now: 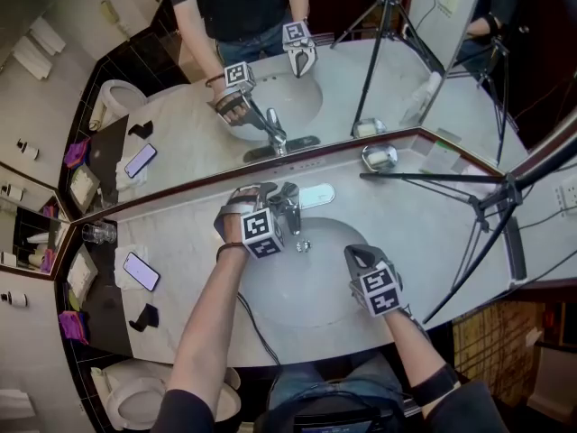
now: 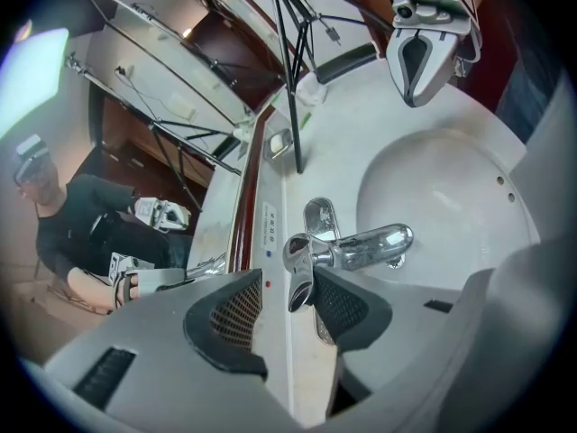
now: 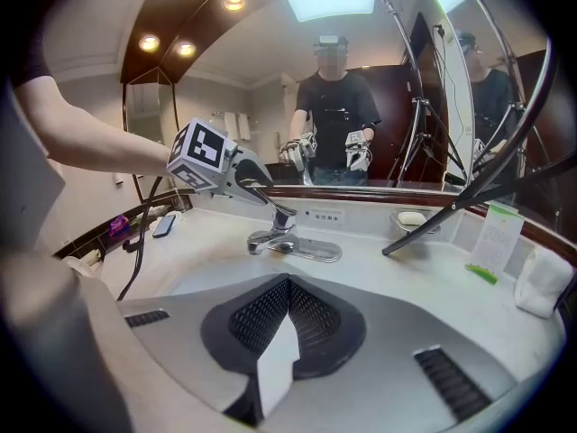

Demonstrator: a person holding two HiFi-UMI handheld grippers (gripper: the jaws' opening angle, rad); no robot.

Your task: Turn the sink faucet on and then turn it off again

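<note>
Faucet: the chrome faucet (image 1: pixel 287 206) stands at the back edge of the counter (image 1: pixel 433 242), in the middle, just behind the basin (image 1: pixel 306 291). Its spout reaches out over the basin.

Handle: a single chrome handle (image 2: pixel 299 280) rises at a slant from the top of the faucet.

Left gripper: the left gripper (image 2: pixel 287 289) is right at the faucet, pointing steeply down at it from the basin's left side. Its jaws stand well apart with the handle between them. The handle lies against the pad nearer the spout, and a clear gap separates it from the other pad, so nothing is clamped.

Right gripper: the right gripper (image 3: pixel 288 287) hangs over the front right part of the basin, well apart from the faucet and aimed towards it. Its jaws are pressed together with nothing between them.

Mirror: the mirror (image 1: pixel 361 79) runs along the back edge of the counter and shows the person and both grippers.

Soap dish: a soap dish (image 1: pixel 380 158) sits at the back edge, to the right of the faucet.

Left end of the counter: a phone (image 1: pixel 141 271) lies flat there, and a glass (image 1: pixel 97 234) stands nearer the back corner.

Right end of the counter: the black legs of a tripod (image 1: pixel 487 215) cross above it.
</note>
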